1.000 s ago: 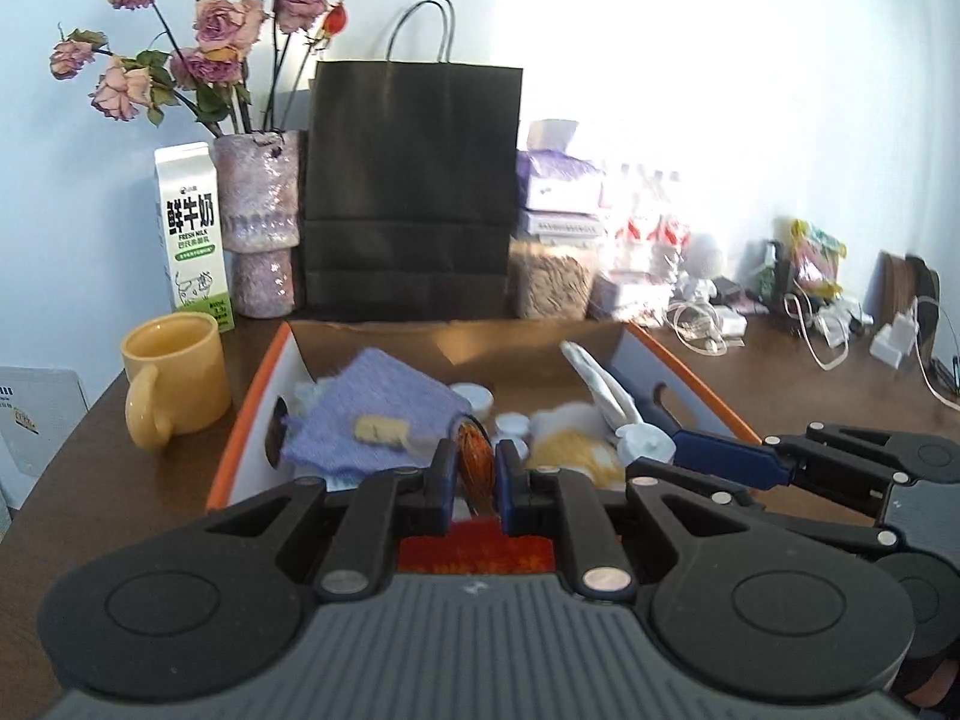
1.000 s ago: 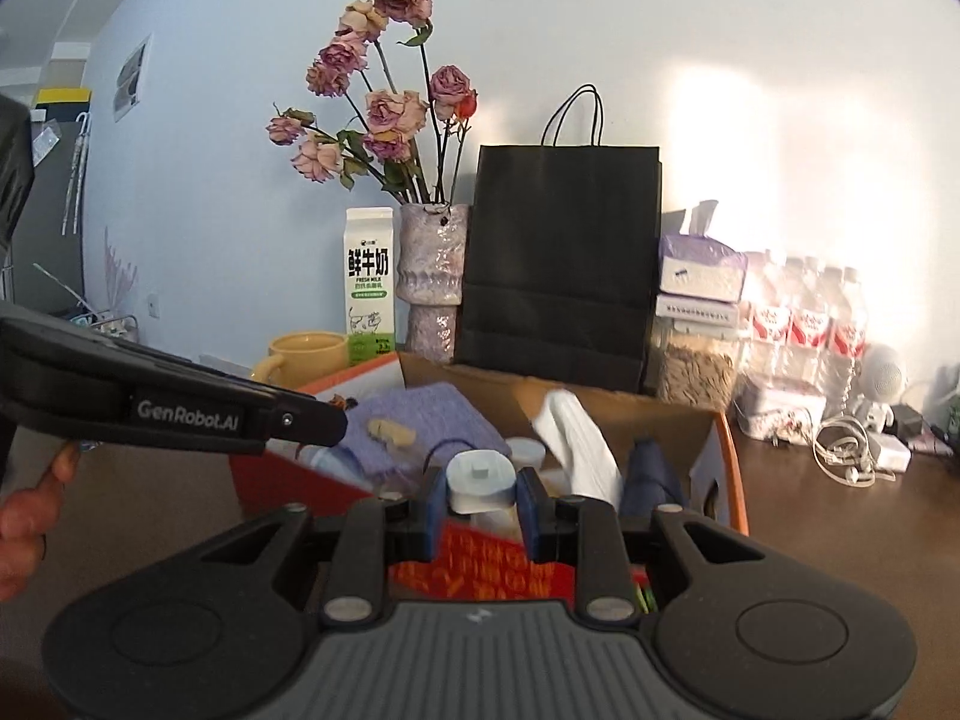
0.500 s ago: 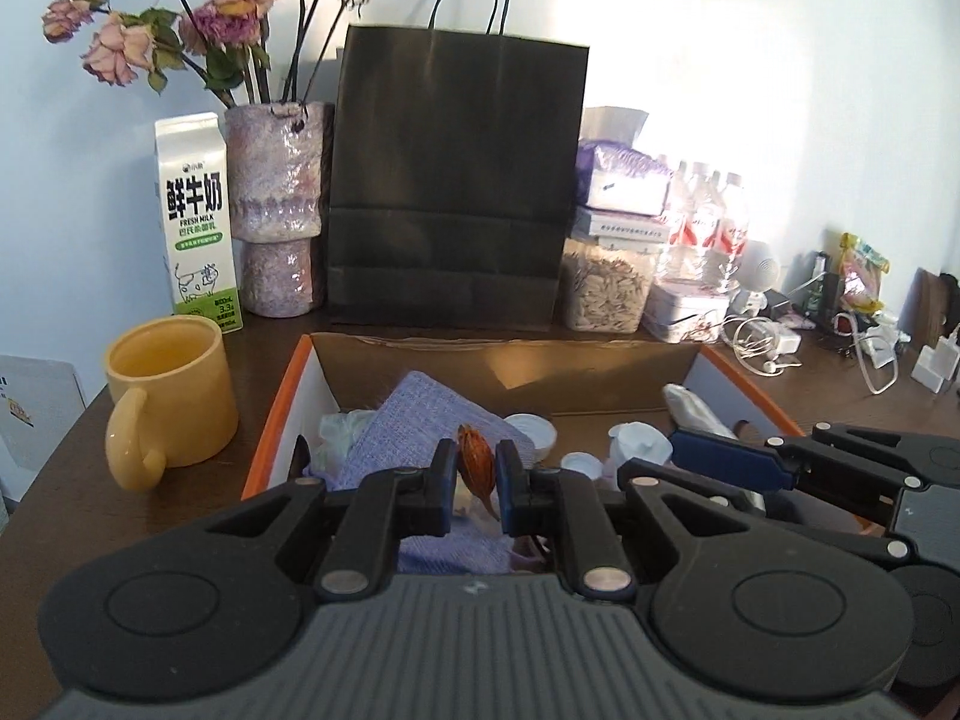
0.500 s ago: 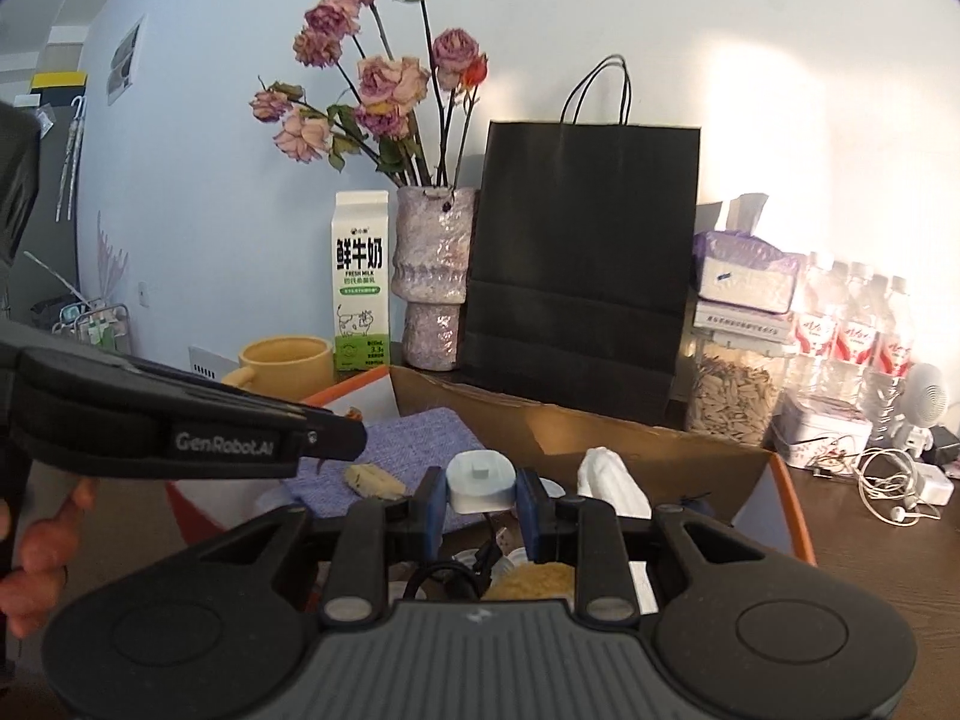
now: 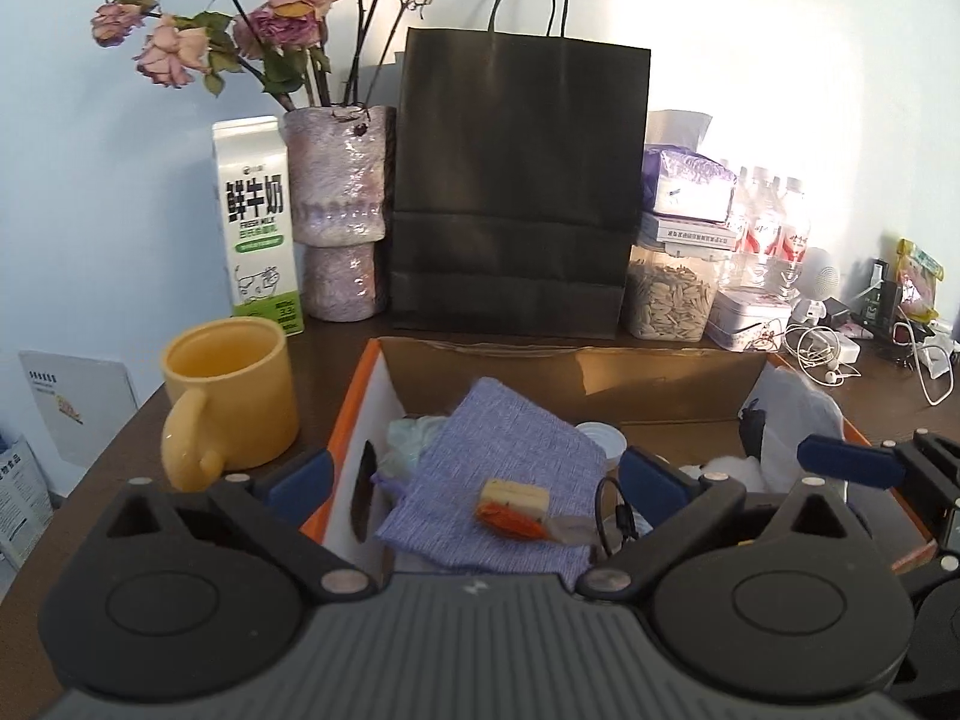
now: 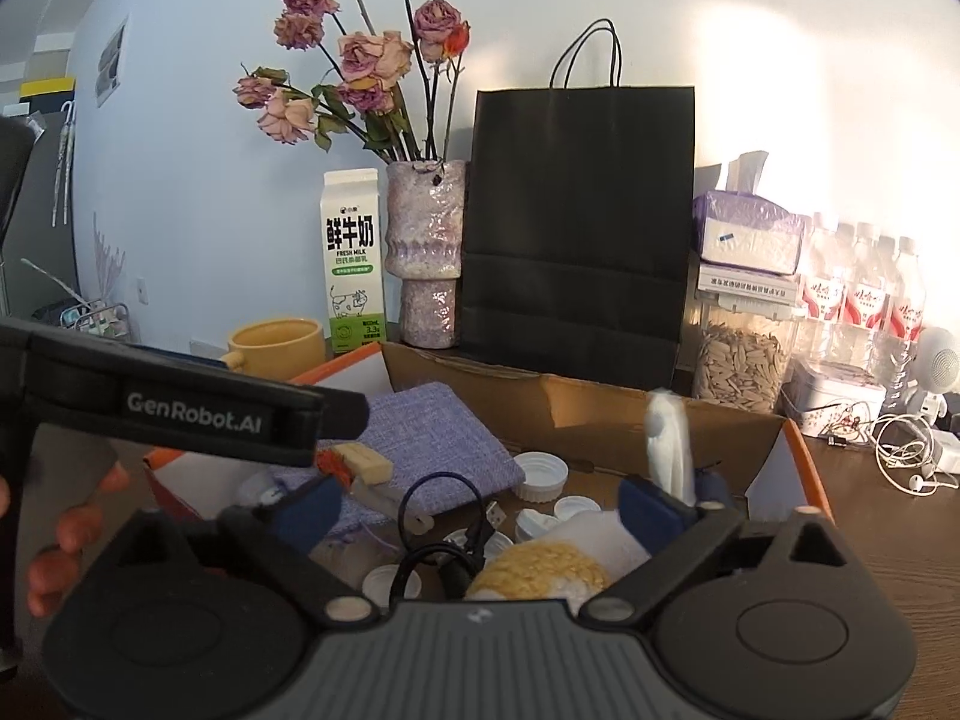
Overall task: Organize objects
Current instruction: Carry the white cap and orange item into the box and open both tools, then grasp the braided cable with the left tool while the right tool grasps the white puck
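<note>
An open cardboard box [image 5: 660,375] with orange edges holds a purple cloth [image 5: 504,462], several white caps [image 6: 540,471], a black cable [image 6: 444,516], a yellow sponge [image 6: 540,570] and white cloth. A small orange wrapped item [image 5: 510,519] lies on the purple cloth beside a pale yellow block [image 5: 516,495]. My left gripper [image 5: 474,480] is open and empty just above the cloth. My right gripper [image 6: 480,507] is open and empty over the caps and cable. The left gripper's body [image 6: 180,408] crosses the right wrist view.
A yellow mug [image 5: 231,396] stands left of the box. Behind it are a milk carton [image 5: 255,222], a vase of dried roses [image 5: 336,210], a black paper bag [image 5: 516,186], a seed jar [image 5: 669,300], tissues, water bottles and cables [image 5: 822,354] on the brown table.
Both grippers have opened. The left one let go of the orange item, which now lies on the purple cloth; the right one let go of a white cap, now among the box's contents.
</note>
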`<state>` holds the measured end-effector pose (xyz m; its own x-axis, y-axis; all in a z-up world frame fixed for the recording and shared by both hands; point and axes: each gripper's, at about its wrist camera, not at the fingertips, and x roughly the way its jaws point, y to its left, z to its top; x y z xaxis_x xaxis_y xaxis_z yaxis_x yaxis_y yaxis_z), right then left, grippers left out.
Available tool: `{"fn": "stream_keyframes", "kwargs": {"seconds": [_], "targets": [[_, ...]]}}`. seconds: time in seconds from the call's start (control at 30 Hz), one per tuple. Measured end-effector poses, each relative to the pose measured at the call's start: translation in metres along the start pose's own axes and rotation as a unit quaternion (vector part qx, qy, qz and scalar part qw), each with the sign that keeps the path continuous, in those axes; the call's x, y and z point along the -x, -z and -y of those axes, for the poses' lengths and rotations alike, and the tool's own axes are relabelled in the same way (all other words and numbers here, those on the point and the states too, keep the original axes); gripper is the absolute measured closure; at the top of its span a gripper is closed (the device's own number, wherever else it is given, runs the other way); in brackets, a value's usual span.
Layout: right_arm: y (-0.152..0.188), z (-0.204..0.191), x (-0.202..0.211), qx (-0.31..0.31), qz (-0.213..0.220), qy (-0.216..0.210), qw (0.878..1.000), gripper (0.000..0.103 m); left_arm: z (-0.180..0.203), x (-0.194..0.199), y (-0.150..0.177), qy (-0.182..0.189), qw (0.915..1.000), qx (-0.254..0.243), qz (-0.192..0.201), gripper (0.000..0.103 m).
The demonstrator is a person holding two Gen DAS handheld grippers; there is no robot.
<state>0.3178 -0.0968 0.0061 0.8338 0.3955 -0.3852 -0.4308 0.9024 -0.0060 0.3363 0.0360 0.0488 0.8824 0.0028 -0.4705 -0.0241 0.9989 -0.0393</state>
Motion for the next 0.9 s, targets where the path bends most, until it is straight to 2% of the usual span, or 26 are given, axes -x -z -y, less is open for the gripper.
{"fn": "stream_keyframes", "kwargs": {"seconds": [0.27,0.43,0.6,0.7,0.9], "targets": [[0.014,-0.001,0.040,0.002,0.003,0.002,1.000,0.000,-0.002,0.042,0.017,0.002,0.9998,-0.019,-0.011,0.000],[0.030,0.002,0.071,0.015,-0.001,0.012,1.000,0.000,0.004,0.069,0.042,0.028,0.9981,-0.041,-0.038,0.000],[0.049,0.012,0.088,0.011,-0.021,0.025,0.999,0.000,0.024,0.090,0.070,0.085,0.9904,-0.082,-0.072,0.000],[0.059,0.018,0.093,0.006,-0.030,0.028,0.999,0.000,0.037,0.095,0.085,0.107,0.9841,-0.109,-0.090,0.000],[0.069,0.020,0.101,0.005,-0.040,0.025,0.999,0.000,0.045,0.087,0.101,0.109,0.9787,-0.123,-0.124,0.000]]}}
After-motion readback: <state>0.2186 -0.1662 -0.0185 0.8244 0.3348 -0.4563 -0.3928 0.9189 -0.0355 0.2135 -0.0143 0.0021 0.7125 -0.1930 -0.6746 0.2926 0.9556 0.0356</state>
